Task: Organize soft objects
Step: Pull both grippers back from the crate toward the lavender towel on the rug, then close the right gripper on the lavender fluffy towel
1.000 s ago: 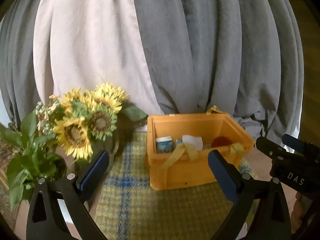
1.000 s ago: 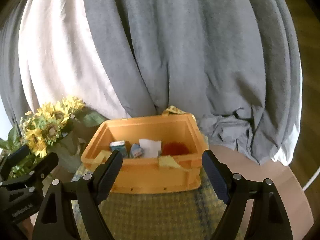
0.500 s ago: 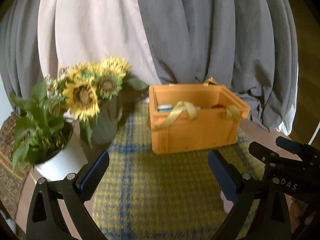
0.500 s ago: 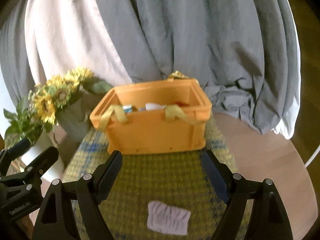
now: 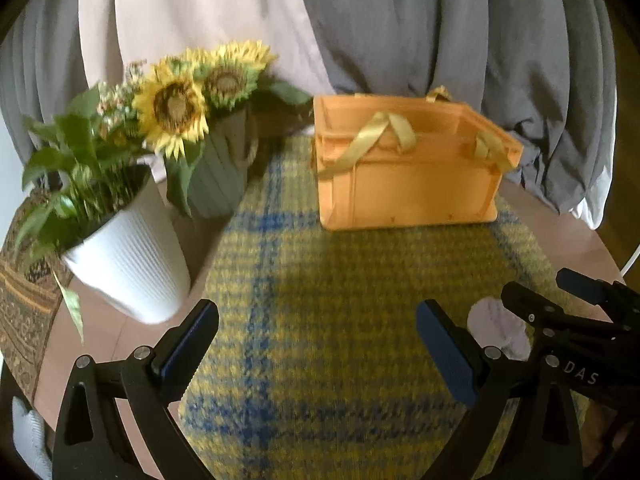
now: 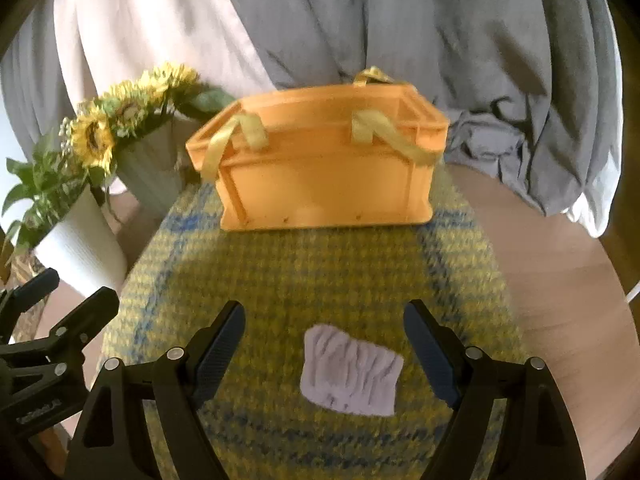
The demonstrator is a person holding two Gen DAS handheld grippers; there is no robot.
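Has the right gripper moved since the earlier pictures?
Yes. The right gripper has come down: the orange plastic crate now sits higher in view, its inside hidden.

Lilac ruched cloth [image 6: 351, 372] (flat) on mat [image 6: 320, 272]

Two wrist cameras side by side look steeply down across a plaid mat [image 5: 340, 280] toward an orange crate [image 6: 328, 168] (both views share it), the right camera nearer.

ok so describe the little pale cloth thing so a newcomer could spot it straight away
Start at the yellow and blue checked mat with the orange crate at its far end. On the near part lies a small pale lilac cloth, flat, between the open right gripper fingers. It is the only pale, wrinkled patch on the mat.
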